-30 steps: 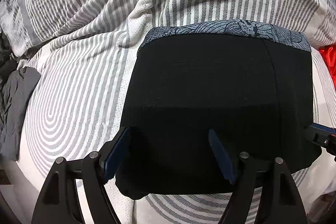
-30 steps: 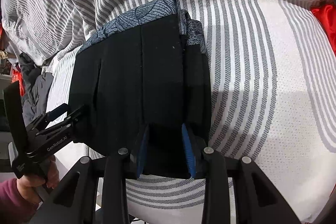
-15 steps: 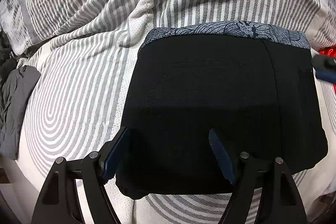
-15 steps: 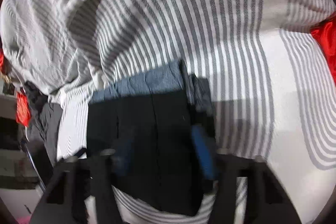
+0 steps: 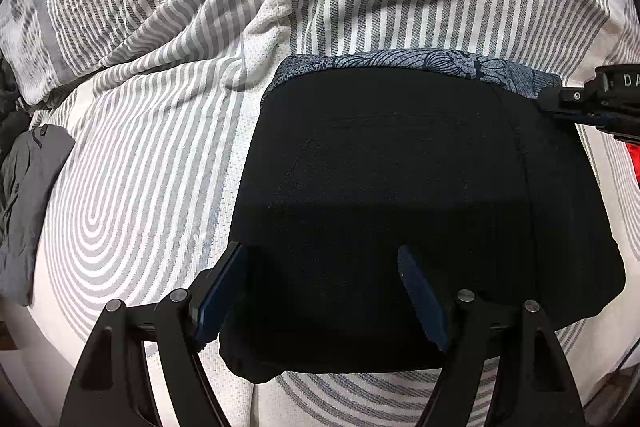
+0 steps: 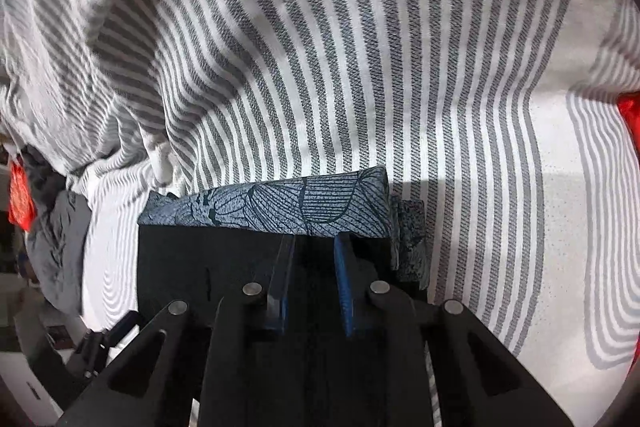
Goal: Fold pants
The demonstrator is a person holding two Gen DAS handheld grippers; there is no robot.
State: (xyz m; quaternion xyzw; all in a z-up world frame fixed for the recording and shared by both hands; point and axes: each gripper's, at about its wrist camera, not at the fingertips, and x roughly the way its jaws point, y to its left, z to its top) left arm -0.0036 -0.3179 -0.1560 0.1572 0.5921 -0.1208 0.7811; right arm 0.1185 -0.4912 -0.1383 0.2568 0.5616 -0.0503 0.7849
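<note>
Left wrist view, nearest first: left gripper (image 5: pixel 322 297) has its jaws spread wide over the near part of the folded pants (image 5: pixel 420 211). The blue pads (image 5: pixel 222 297) hang above the black cloth with nothing clamped between them; whether the tips touch the fabric is not clear against the black. The pants lie as a folded black block on the striped bedspread (image 5: pixel 152 163). The near hem runs partly behind the gripper frame. A blue-grey printed band (image 5: pixel 420 61) shows along the far edge.

Right wrist view: right gripper (image 6: pixel 312 267) sits low over the far part of the pants (image 6: pixel 200 267), jaws parted by a narrow gap, tips close to the printed band (image 6: pixel 280 207). No cloth visibly pinched. Contact with the fabric cannot be told. The gripper frame hides most of the black cloth below it. A further printed layer (image 6: pixel 412 239) pokes out to the right of the fold.

In the left view the right gripper (image 5: pixel 592 101) enters at the right edge, cut off by the frame.

Farther out: grey garment (image 5: pixel 28 203) at the left margin, partly cropped; red cloth (image 6: pixel 630 115) at the right rim, mostly out of frame. Rumpled folds of the bedspread (image 6: pixel 360 47) fill the background.
</note>
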